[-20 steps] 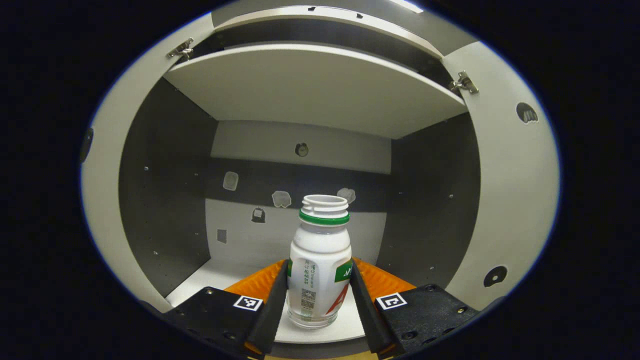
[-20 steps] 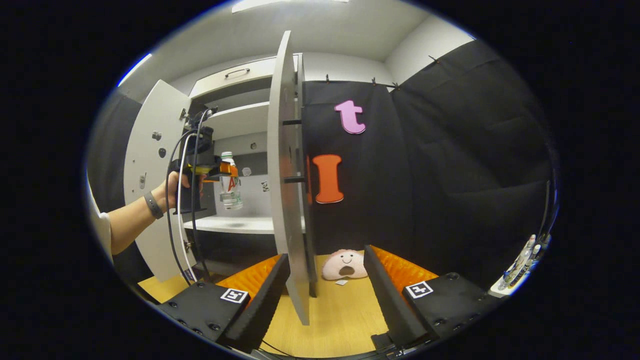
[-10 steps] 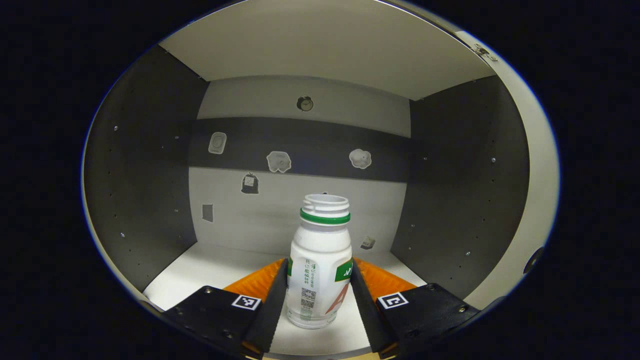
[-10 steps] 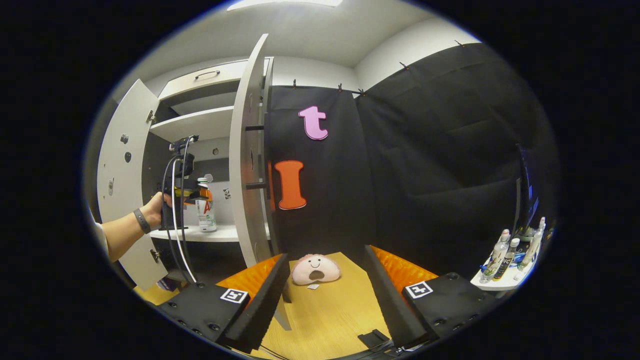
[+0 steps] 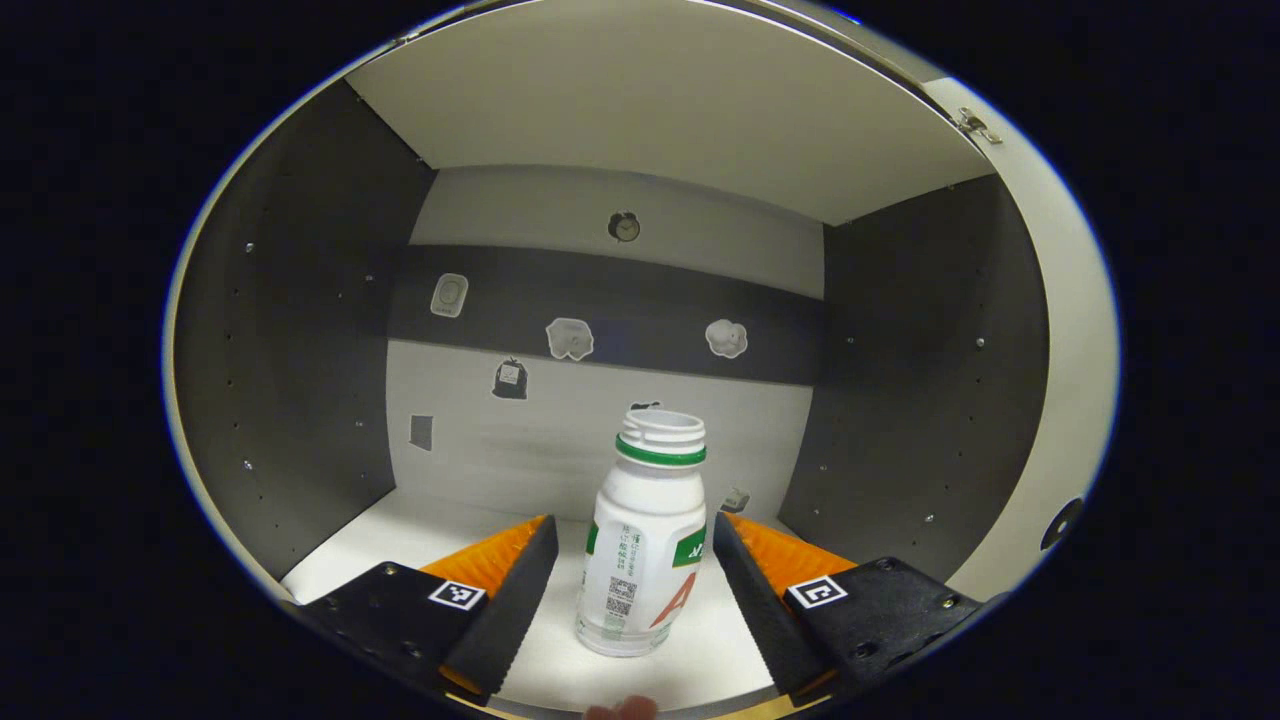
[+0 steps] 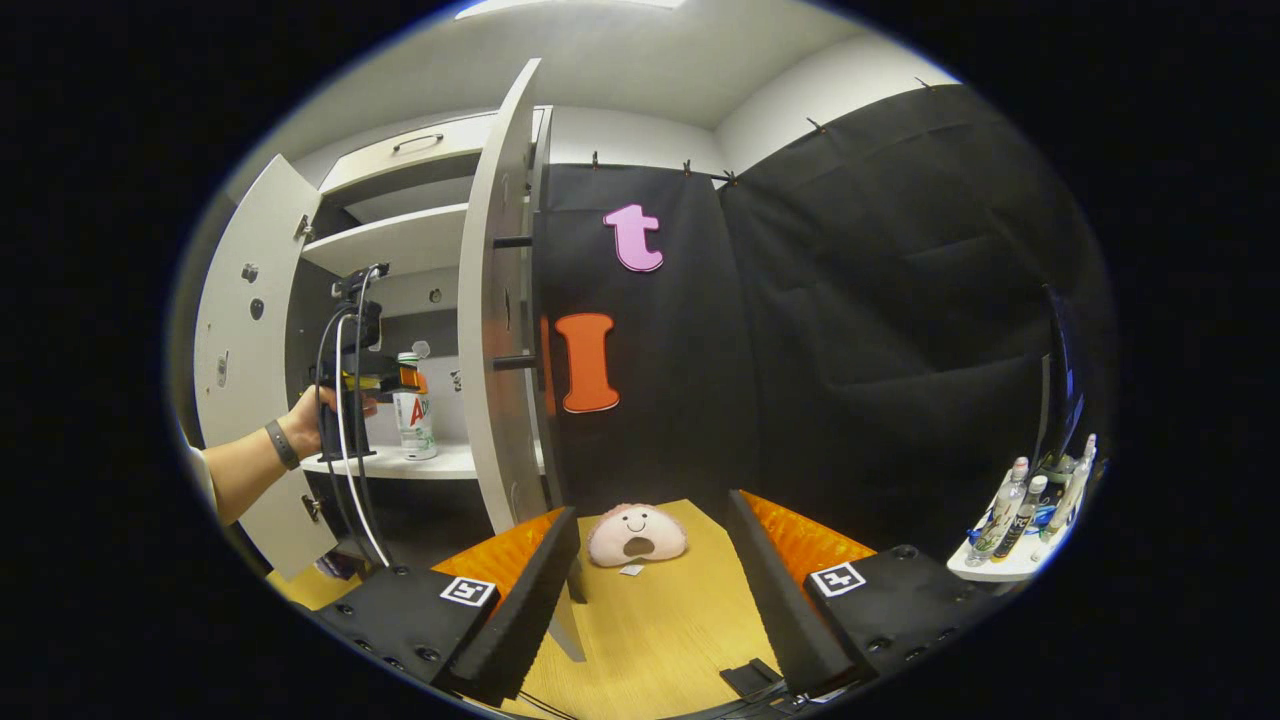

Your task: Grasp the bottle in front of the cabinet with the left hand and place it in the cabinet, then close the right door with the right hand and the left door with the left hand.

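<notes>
- The bottle (image 5: 648, 540) stands up straight on the white shelf (image 5: 400, 540) inside the cabinet (image 5: 300, 330).
- The left hand-held gripper (image 5: 632, 590) has its fingers apart, one on each side of the bottle, and neither one touches it.
- In the right gripper view, a hand (image 6: 305, 420) holds that gripper by the bottle.
- The right hand-held gripper (image 6: 650, 580) has its fingers wide apart with nothing between them.
- The right door (image 6: 500, 330) and the left door (image 6: 240, 370) both stand open.
- A small pink toy (image 6: 636, 533) lies on the wooden counter (image 6: 670, 630).
</notes>
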Motion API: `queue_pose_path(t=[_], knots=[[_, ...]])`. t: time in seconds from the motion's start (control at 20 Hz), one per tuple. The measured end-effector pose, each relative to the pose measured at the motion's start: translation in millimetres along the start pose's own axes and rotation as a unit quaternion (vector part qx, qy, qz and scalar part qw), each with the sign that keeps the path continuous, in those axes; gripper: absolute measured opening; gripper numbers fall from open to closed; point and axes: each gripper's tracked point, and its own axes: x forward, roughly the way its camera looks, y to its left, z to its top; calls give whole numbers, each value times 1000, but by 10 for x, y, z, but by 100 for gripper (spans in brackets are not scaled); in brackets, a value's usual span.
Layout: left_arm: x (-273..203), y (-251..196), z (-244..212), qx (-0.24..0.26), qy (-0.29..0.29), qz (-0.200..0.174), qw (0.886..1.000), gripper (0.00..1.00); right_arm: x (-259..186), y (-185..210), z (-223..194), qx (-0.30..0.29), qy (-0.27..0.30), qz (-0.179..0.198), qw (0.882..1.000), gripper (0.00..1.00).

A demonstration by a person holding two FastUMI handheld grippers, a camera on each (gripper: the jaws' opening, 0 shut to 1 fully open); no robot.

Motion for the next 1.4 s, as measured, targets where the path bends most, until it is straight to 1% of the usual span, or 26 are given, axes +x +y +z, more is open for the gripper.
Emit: queue_pose_path(t=[0.05, 0.15, 0.3, 0.55, 0.6, 0.65, 0.7, 0.8, 0.85, 0.9, 0.95, 1.05, 1.1, 1.15, 1.2, 1.3, 1.4], knots=[[-89, 17, 85, -5, -13, 5, 1000, 95, 3, 2, 13, -2, 0, 4, 1000, 98], [-284, 63, 270, -10, -38, 18, 999, 95, 18, 6, 31, -7, 1, 13, 1000, 98], [-626, 53, 522, -9, -69, 21, 997, 95, 35, 16, 59, -12, 5, 33, 999, 98], [-1395, 43, 774, -7, -103, 38, 994, 95, 96, 65, 111, -8, 6, 87, 996, 98], [-1548, 53, 766, -4, -103, 44, 994, 92, 99, 81, 128, -6, 5, 101, 995, 98], [-1725, 64, 735, -2, -103, 53, 993, 92, 103, 103, 137, -3, 3, 115, 993, 98], [-1898, 88, 697, 0, -104, 64, 992, 94, 106, 132, 155, 2, 1, 130, 992, 98], [-2246, 94, 586, 6, -106, 86, 991, 95, 118, 181, 171, 7, 0, 156, 988, 98], [-2404, 94, 517, 12, -108, 95, 990, 94, 133, 210, 178, 8, 1, 169, 986, 98], [-2568, 90, 470, 18, -115, 103, 988, 92, 140, 240, 181, 8, -1, 182, 983, 98], [-2706, 78, 415, 20, -123, 111, 986, 94, 147, 273, 182, 8, -2, 195, 981, 98], [-2970, 54, 250, 12, -126, 127, 984, 94, 153, 342, 167, 3, 0, 217, 976, 98], [-3071, 47, 158, 2, -122, 134, 983, 92, 165, 375, 162, 0, 0, 226, 974, 98], [-3160, 39, 40, -7, -115, 139, 984, 92, 165, 396, 166, -2, 2, 232, 973, 98], [-3245, 46, -52, -11, -110, 144, 983, 95, 167, 427, 169, -4, 5, 238, 971, 98], [-3410, 78, -162, -9, -116, 158, 981, 95, 138, 461, 185, -1, 5, 246, 969, 98], [-3567, 102, -239, 2, -130, 171, 977, 95, 101, 467, 190, 5, 3, 239, 971, 98]])
